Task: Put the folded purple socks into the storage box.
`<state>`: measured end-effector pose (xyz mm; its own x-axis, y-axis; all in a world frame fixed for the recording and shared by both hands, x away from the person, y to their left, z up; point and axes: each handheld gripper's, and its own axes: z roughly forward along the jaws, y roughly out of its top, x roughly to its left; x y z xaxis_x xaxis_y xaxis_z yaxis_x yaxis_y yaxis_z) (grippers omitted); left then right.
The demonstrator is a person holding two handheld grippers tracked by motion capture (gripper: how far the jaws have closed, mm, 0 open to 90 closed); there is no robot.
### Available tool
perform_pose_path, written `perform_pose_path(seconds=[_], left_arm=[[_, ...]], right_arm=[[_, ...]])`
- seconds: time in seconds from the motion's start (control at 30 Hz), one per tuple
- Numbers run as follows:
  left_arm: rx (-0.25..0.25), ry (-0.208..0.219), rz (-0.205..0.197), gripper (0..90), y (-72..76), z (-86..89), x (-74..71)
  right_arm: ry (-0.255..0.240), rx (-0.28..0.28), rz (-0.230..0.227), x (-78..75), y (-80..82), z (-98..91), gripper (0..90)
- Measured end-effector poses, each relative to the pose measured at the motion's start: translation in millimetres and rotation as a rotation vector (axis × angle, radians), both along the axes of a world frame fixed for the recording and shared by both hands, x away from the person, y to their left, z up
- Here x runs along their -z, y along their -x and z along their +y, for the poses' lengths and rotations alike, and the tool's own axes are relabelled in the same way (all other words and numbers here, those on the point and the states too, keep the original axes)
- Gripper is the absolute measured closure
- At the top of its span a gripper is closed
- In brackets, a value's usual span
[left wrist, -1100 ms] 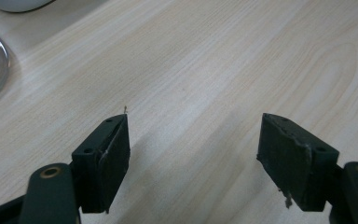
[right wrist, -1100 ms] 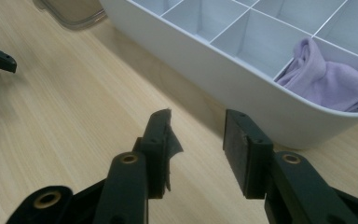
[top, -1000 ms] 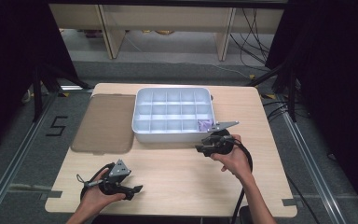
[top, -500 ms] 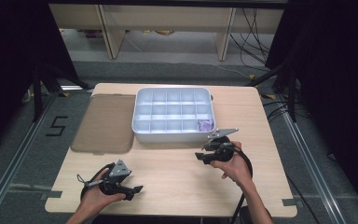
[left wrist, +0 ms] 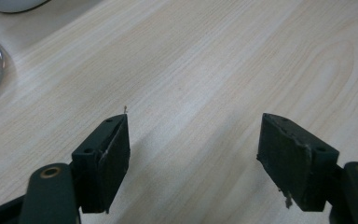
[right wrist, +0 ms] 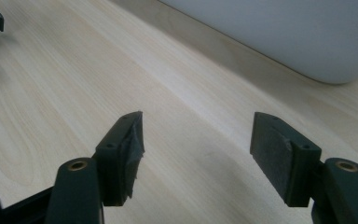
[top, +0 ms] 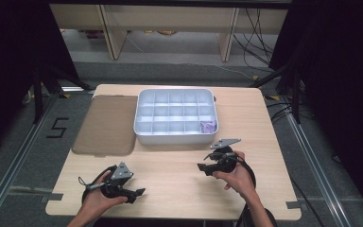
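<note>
The small purple item (top: 209,126) lies in the white compartment tray (top: 176,137); right hand-held gripper (top: 207,166), jaws just opening, and left hand-held gripper (top: 139,191) gape empty; flat brown lid (top: 105,125) remains off.

Right gripper (right wrist: 196,154) low over wooden table (right wrist: 51,84), jaws just opening, nothing between; probably tray wall (right wrist: 284,32) (pale grey) ahead.
</note>
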<state>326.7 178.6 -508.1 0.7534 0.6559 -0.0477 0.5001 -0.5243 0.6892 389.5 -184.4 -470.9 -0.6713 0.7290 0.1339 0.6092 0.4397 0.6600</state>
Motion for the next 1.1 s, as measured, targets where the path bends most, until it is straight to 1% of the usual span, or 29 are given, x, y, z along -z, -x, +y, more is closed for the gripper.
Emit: perform_pose_path(seconds=[0.07, 0.1, 0.13, 0.17, 0.2, 0.23, 0.27, 0.3, 0.37, 0.4, 0.43, 0.47, 0.5, 0.53, 0.57, 0.63, 0.67, 0.7, 0.73, 0.77, 0.8, 0.83, 0.87, 0.9, 0.93, 1.0, 1.03, 1.07, 1.1], left_arm=[[0.006, 0.005, 0.003, 24.9, 0.3, -0.1, -0.3], [0.015, -0.003, -0.007, 24.9, -0.2, 0.4, -0.7], [0.018, -0.006, -0.008, 24.9, -0.4, 0.6, -0.8], [0.004, 0.007, 0.004, 24.9, 0.3, -0.1, -0.1], [0.003, 0.009, 0.003, 24.9, 0.3, -0.2, -0.2], [0.001, 0.007, 0.0, 24.9, 0.4, -0.1, -0.4], [0.002, 0.007, 0.001, 24.9, 0.4, -0.1, -0.5], [0.002, 0.006, 0.001, 24.9, 0.4, -0.1, -0.5], [0.004, 0.004, -0.001, 24.9, 0.5, -0.1, -0.7], [0.017, -0.009, -0.007, 24.9, -0.1, 0.4, -1.5], [0.015, -0.012, -0.014, 24.9, -0.4, 0.5, -1.3], [0.015, -0.012, -0.013, 24.9, -0.3, 0.4, -1.3], [0.011, -0.011, -0.011, 24.9, 0.1, 0.3, -1.3], [0.011, -0.01, -0.012, 24.9, 0.1, 0.2, -1.4], [0.011, -0.01, -0.012, 24.9, 0.1, 0.2, -1.4], [0.013, -0.011, -0.012, 24.9, 0.2, 0.1, -1.3], [0.017, -0.013, -0.013, 24.9, 0.0, 0.1, -1.3], [0.019, -0.007, -0.011, 24.9, 0.2, -0.3, -1.3], [0.024, -0.01, -0.011, 24.9, 0.3, -0.2, -1.5], [0.022, -0.008, -0.012, 24.9, 0.4, -0.5, -1.3], [0.012, -0.01, -0.01, 24.9, 0.8, -0.8, -0.9], [0.005, 0.001, -0.006, 24.9, 1.2, -1.6, -0.1], [0.011, 0.0, -0.004, 24.9, 1.4, -1.6, -0.3], [0.023, -0.008, -0.014, 24.9, 0.8, -1.3, -0.6], [0.021, -0.008, -0.012, 24.9, 1.1, -1.5, -0.6], [0.022, -0.009, -0.013, 24.9, 1.2, -1.6, -0.8], [0.019, -0.012, -0.014, 24.9, 1.2, -1.6, -0.8], [0.02, -0.016, -0.016, 24.9, 1.0, -1.5, -0.8], [0.027, -0.019, -0.013, 24.9, 0.7, -1.4, -0.8]], right_arm=[[0.011, -0.006, -0.007, 1.3, -0.1, -0.4, 34.5], [0.005, 0.0, -0.014, 3.2, 0.7, 0.2, 34.0], [0.016, -0.008, -0.002, 2.1, 1.3, -0.6, 33.5], [0.007, -0.003, 0.01, 1.7, 2.7, -0.3, 32.5], [-0.009, 0.004, 0.001, 3.7, 3.4, 0.8, 31.5], [0.007, -0.004, 0.003, 3.2, 4.2, 0.4, 30.9], [-0.003, -0.001, 0.002, 3.9, 5.7, 1.2, 30.3], [-0.002, -0.012, -0.013, 4.6, 6.5, 0.9, 29.4], [-0.011, -0.003, -0.008, 4.5, 9.7, 2.3, 28.4], [-0.007, -0.004, -0.004, 4.2, 11.3, 2.6, 27.2], [-0.009, -0.006, -0.011, 5.0, 13.3, 3.3, 25.9], [-0.016, -0.012, -0.034, 7.4, 13.9, 3.8, 25.8], [-0.014, -0.008, -0.008, 5.9, 16.6, 4.1, 25.5], [-0.014, -0.021, -0.03, 8.5, 19.6, 4.5, 24.2], [-0.028, -0.011, -0.021, 9.0, 22.2, 5.6, 23.6], [-0.015, -0.021, -0.008, 8.3, 24.0, 4.9, 22.8], [-0.018, -0.011, -0.016, 9.7, 26.1, 5.3, 22.3], [-0.032, -0.017, -0.037, 11.7, 27.1, 5.4, 22.0], [-0.015, -0.014, -0.014, 10.5, 29.5, 4.3, 21.7], [-0.034, -0.019, -0.04, 13.0, 30.1, 4.3, 21.6], [-0.022, -0.02, -0.022, 12.1, 32.1, 3.1, 21.6], [-0.022, -0.031, -0.038, 13.1, 32.5, 2.2, 21.5], [-0.037, -0.028, -0.055, 15.2, 33.2, 2.9, 21.4], [-0.028, -0.035, -0.042, 13.8, 34.6, 1.9, 21.4], [-0.024, -0.037, -0.043, 13.7, 35.3, 1.4, 21.4], [-0.038, -0.043, -0.056, 14.6, 37.0, 1.7, 21.4], [-0.02, -0.042, -0.044, 13.6, 38.5, 0.8, 21.4], [-0.02, -0.05, -0.049, 13.8, 38.6, 0.3, 21.4], [-0.025, -0.041, -0.034, 13.7, 40.3, 0.7, 21.2]])
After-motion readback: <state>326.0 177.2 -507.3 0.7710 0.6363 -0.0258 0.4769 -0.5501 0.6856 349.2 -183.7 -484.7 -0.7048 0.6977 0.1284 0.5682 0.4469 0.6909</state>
